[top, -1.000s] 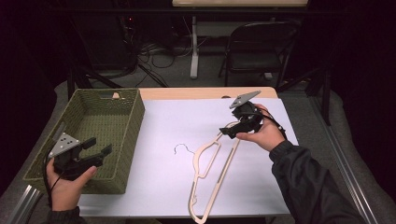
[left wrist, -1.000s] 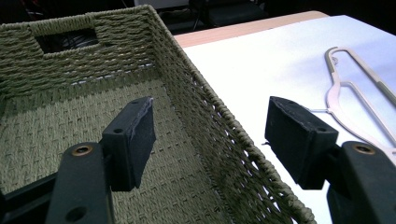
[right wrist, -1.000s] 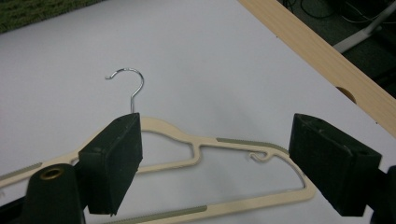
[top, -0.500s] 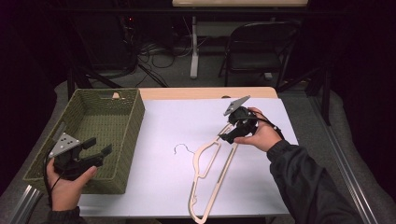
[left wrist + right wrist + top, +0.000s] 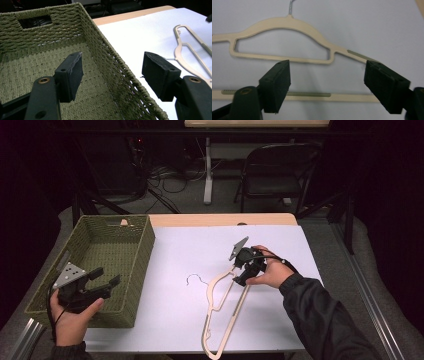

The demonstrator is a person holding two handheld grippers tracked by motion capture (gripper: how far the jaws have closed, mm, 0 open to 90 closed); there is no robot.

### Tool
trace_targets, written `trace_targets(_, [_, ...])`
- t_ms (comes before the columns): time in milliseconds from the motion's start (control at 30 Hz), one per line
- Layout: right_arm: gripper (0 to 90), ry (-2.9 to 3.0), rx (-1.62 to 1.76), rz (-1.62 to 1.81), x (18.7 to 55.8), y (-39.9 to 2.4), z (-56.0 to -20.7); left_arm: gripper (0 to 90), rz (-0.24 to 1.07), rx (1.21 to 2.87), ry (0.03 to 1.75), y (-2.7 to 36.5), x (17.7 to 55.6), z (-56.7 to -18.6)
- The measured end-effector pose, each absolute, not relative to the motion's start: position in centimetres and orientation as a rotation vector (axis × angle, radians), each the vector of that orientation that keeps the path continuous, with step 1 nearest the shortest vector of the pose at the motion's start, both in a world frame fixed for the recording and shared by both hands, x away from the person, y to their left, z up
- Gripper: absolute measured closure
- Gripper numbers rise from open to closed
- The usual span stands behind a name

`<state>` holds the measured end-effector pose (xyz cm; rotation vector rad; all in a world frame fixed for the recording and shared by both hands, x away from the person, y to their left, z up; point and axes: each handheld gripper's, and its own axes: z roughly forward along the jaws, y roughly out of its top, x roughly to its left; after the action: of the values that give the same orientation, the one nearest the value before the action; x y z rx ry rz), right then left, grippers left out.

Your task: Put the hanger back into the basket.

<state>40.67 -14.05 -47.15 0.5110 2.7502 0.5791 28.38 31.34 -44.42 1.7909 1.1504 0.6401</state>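
Cream hanger (image 5: 227, 307): flat on white counter (image 5: 170, 315), hook at 10 o'clock.
Right claw (image 5: 239, 272): released, jaws over hanger.
Left claw (image 5: 106, 279): released, over green basket (image 5: 131, 270).

A dim lab or recording studio: black-draped surroundings, tangled floor cables (image 5: 165, 172) at upper centre, a folding chair (image 5: 272, 172) behind the white-covered table (image 5: 280, 245).

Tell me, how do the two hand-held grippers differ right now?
The left gripper hangs over the near right wall of the green woven basket, nothing between its jaws; the right gripper is down at the cream hanger on the white table, jaws straddling its lower bar. The left points right, the right points left and down. Both are black and open.
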Motion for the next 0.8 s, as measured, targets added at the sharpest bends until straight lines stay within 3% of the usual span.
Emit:
trace_targets(367, [29.4,2.846,0.425,0.552,40.0,-12.4,-49.0,33.1,0.638,1.794,1.142,31.0,28.3,-44.4])
trace_targets(800, [28.1,2.923,0.321,0.519,39.5,-11.0,-51.1,33.2,0.612,1.834,1.082,29.0,28.3,-44.4])
